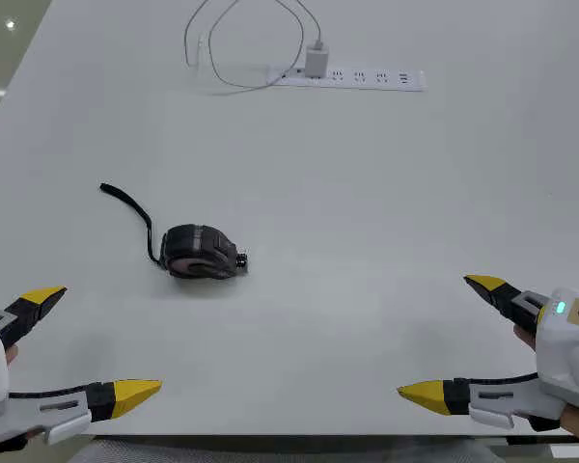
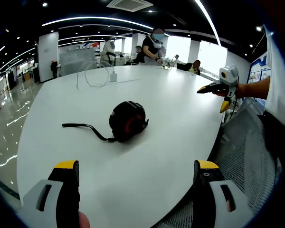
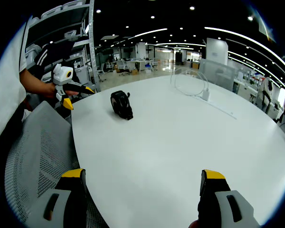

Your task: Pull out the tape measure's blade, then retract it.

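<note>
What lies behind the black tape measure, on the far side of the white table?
Bare white table, then a white power strip with a plugged white charger and looped white cable. The black tape measure's far face is hidden.

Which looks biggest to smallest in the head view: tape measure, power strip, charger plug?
1-2. power strip and tape measure: unsure; the strip is longer, the tape measure bulkier and nearer the camera.
3. charger plug: clearly smallest.

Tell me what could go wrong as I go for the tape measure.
The tape measure lies loose on the smooth table; pulling its small blade tip with the right gripper could just drag it unless the left gripper clamps the case. Its strap trails loose and might snag the jaws.
</note>
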The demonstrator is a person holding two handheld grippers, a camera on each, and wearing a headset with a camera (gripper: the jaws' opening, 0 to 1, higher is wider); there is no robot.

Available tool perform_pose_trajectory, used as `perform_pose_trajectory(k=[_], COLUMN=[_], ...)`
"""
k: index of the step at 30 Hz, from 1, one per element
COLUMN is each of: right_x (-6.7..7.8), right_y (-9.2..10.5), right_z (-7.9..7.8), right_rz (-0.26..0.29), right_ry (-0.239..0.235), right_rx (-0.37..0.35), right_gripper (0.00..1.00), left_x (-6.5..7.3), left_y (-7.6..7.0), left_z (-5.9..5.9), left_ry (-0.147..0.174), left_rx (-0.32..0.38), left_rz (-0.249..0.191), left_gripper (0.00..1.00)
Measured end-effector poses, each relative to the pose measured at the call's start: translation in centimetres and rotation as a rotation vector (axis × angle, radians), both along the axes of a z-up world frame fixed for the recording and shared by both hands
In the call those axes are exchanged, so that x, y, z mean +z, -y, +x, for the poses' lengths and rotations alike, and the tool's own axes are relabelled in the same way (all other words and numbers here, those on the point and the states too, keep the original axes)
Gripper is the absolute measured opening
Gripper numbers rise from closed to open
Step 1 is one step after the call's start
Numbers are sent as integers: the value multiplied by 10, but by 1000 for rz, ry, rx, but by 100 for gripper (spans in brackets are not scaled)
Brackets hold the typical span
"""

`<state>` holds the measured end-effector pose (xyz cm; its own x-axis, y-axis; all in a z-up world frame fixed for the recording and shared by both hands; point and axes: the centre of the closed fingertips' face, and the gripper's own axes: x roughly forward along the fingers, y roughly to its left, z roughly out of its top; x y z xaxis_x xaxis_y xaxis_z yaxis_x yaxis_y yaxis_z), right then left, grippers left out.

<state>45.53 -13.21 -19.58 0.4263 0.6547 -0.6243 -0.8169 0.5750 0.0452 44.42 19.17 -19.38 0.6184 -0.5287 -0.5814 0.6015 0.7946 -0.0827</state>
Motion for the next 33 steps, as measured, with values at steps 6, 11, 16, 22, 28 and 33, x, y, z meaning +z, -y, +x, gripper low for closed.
perform_pose_trajectory(k=[6,11,16,22,28,33], right_x=[1,1,-2,-4,-4,-4], right_y=[2,3,2,-1,-3,-3], right_z=[0,1,0,-1,-1,0], right_rz=[-5,-5,-8,-6,-5,-2], right_ry=[3,3,1,-6,-9,-10], right_rx=[1,0,3,10,20,19], right_gripper=[99,99,99,99,99,99], left_x=[1,1,1,1,0,-1], left_y=[1,1,2,2,3,5], left_z=[0,1,1,2,3,3], left_ry=[1,2,2,2,2,-2], left_rx=[-2,-4,-10,-12,-22,-26], left_rz=[-1,-2,-1,2,7,5], left_gripper=[99,99,99,99,99,99])
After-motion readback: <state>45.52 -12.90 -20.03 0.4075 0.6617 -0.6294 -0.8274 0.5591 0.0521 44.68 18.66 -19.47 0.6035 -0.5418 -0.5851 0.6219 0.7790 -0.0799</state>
